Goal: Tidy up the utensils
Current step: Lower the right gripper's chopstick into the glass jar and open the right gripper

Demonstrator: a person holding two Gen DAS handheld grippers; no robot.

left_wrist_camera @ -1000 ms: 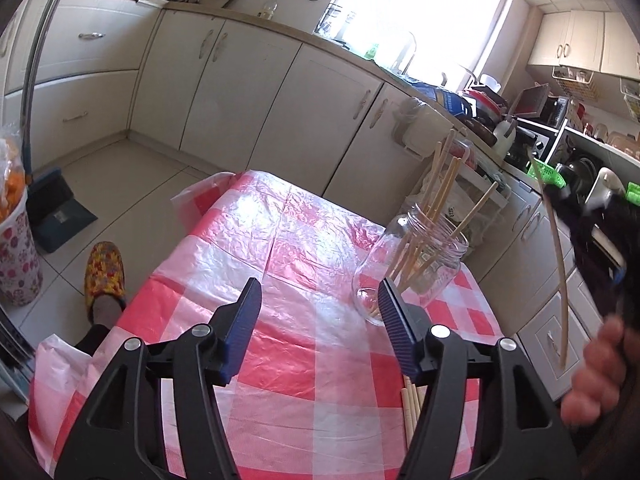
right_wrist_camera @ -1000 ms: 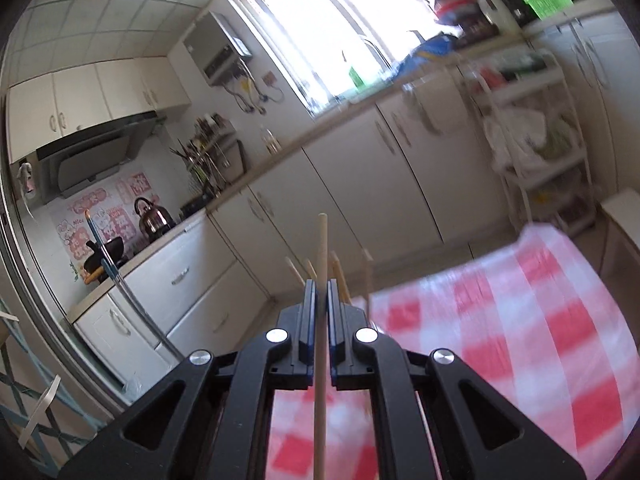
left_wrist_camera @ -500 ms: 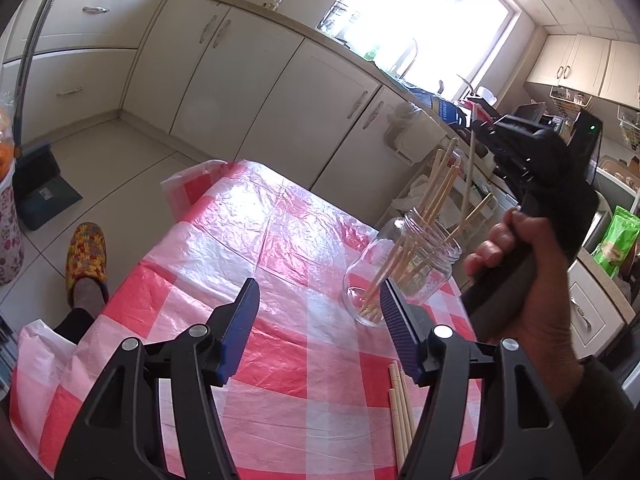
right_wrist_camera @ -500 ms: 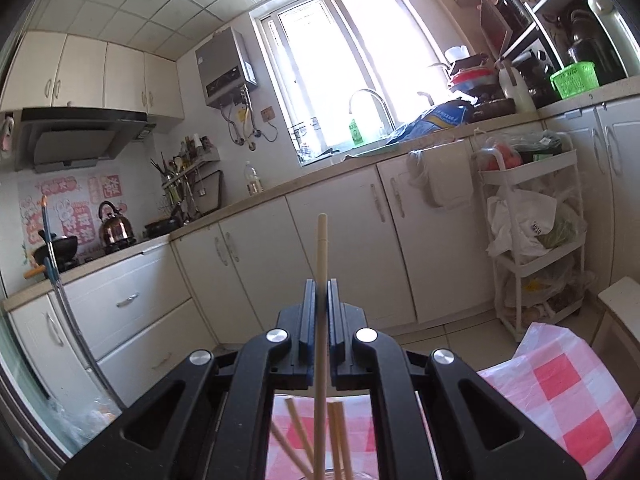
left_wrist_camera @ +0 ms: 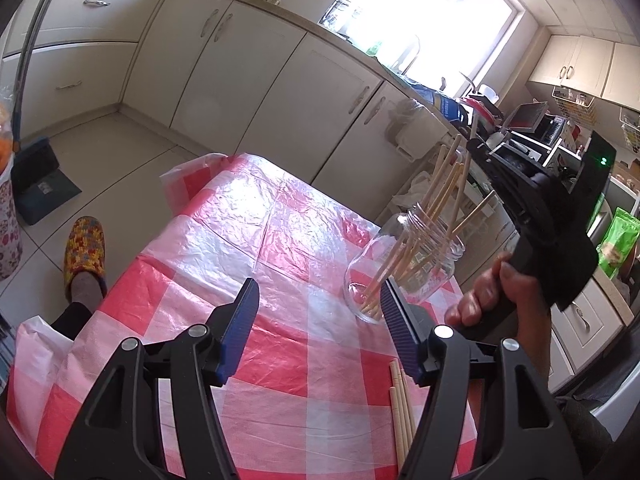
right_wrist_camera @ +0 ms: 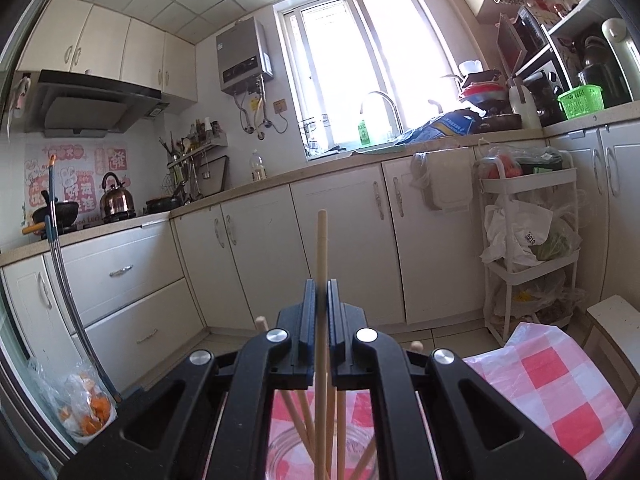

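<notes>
A clear glass jar [left_wrist_camera: 404,268] stands on the red-and-white checked tablecloth [left_wrist_camera: 280,240] and holds several wooden chopsticks [left_wrist_camera: 440,188]. My right gripper [right_wrist_camera: 320,292] is shut on one upright chopstick [right_wrist_camera: 321,240], directly above the jar mouth [right_wrist_camera: 288,452]; its lower end reaches down among the other sticks. In the left wrist view the right gripper [left_wrist_camera: 478,148] shows above the jar. My left gripper [left_wrist_camera: 318,320] is open and empty, low over the cloth just in front of the jar. A few loose chopsticks [left_wrist_camera: 400,408] lie on the cloth by its right finger.
Cream kitchen cabinets [left_wrist_camera: 280,80] run behind the table. A white rolling cart [right_wrist_camera: 528,248] with bags stands right of them. A slippered foot [left_wrist_camera: 84,256] is on the floor left of the table. A dustpan [left_wrist_camera: 36,176] sits farther left.
My right gripper has swung in from the right with its chopstick, turned upright, and come down over the jar. My left gripper stayed open and shifted slightly.
</notes>
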